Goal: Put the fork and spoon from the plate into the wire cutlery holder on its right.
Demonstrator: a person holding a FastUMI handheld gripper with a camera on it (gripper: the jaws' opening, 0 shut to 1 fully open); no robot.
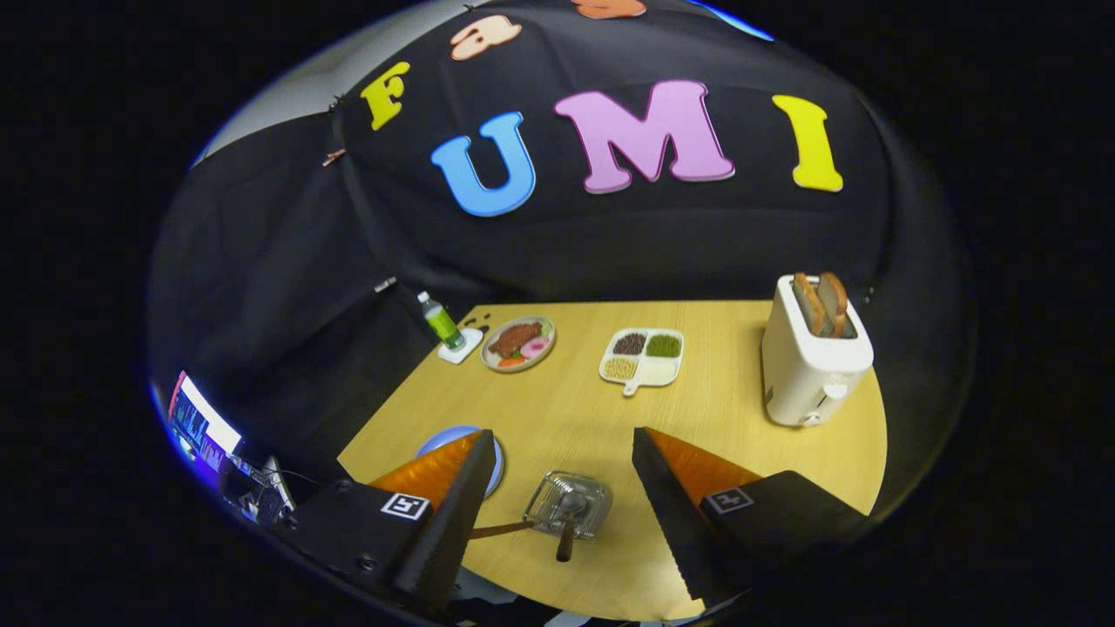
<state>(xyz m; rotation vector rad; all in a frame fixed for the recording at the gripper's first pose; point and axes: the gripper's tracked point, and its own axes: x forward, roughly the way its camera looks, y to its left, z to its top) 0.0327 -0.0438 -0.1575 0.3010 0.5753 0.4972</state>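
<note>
Two fingers: claw (557,514) spread wide, nothing pinched, hovering above the near part of the pale wooden bench (732,409).
Cutlery holder: small wire basket (568,503), on the bench between the two fingers, touched by neither.
Utensils: two brown wooden handles at the holder; one (566,542) poking out towards the claw from its near side, the other (501,529) slanting out of its side towards the left finger; metal heads inside the wire, fork and spoon not told apart.
Plate: round pale blue plate (498,453), just beside the holder on the left, mostly hidden behind the left finger; contents not visible.
Toaster: white two-slot toaster (814,366), well beyond the right finger near the bench's right edge, two brown toast slices (823,303) upright in its slots.
Divided dish: white four-part dish with a short handle (645,370), beyond the holder, mid-bench; dark, green and tan fillings in three parts.
Food plate: round plate with brown, pink and orange play food (519,343), left of the divided dish, far side.
Bottle: small green bottle with a white cap (442,322), upright on a white square coaster (459,347), at the far left corner beside the food plate.
Screen: lit monitor (202,424), off the bench, left of the left finger.
</note>
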